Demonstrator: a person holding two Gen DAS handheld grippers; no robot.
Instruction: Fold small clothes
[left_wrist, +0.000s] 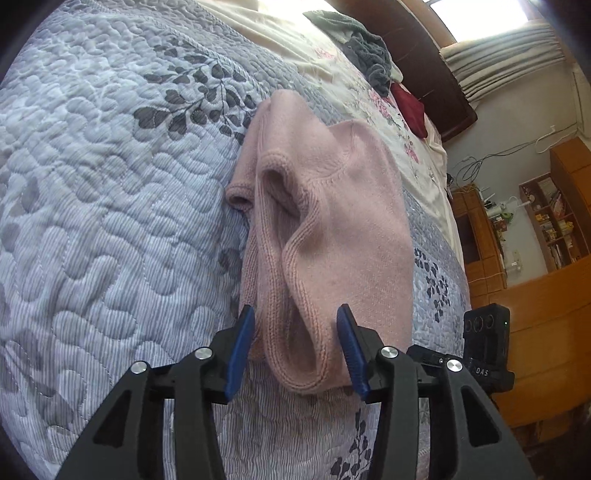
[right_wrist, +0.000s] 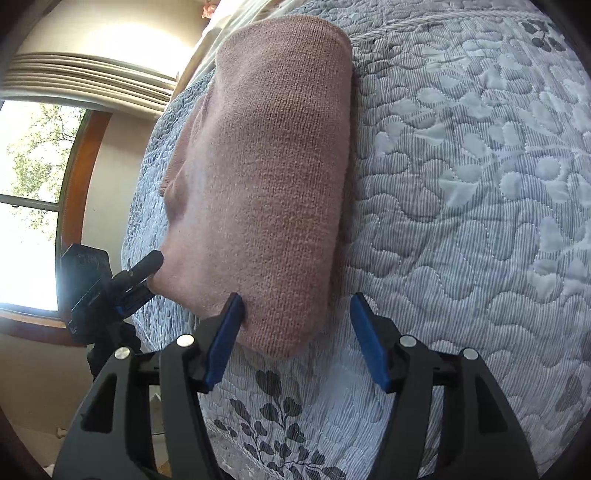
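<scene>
Two open tools frame one pink knitted sweater (left_wrist: 332, 206), which lies already doubled into a long narrow bundle on the quilted grey-blue bedspread with dark leaf print (left_wrist: 110, 221); by my reading the lengthwise folds are made and a final crosswise fold, or a tidy of the ends, is left. The left tool (left_wrist: 295, 347) is spread wide with the sweater's near ribbed end between its blue fingers (left_wrist: 242, 350), gripping nothing; the right tool (right_wrist: 295, 332) is likewise wide apart, its left finger touching or just beside the bundle's near end, holding nothing. Only the left view shows the layered edges, a sleeve cuff (left_wrist: 240, 192) and a heap of other clothes (left_wrist: 369, 51) further up the bed; the right view shows the smooth folded back and the other tool at the bundle's side.
</scene>
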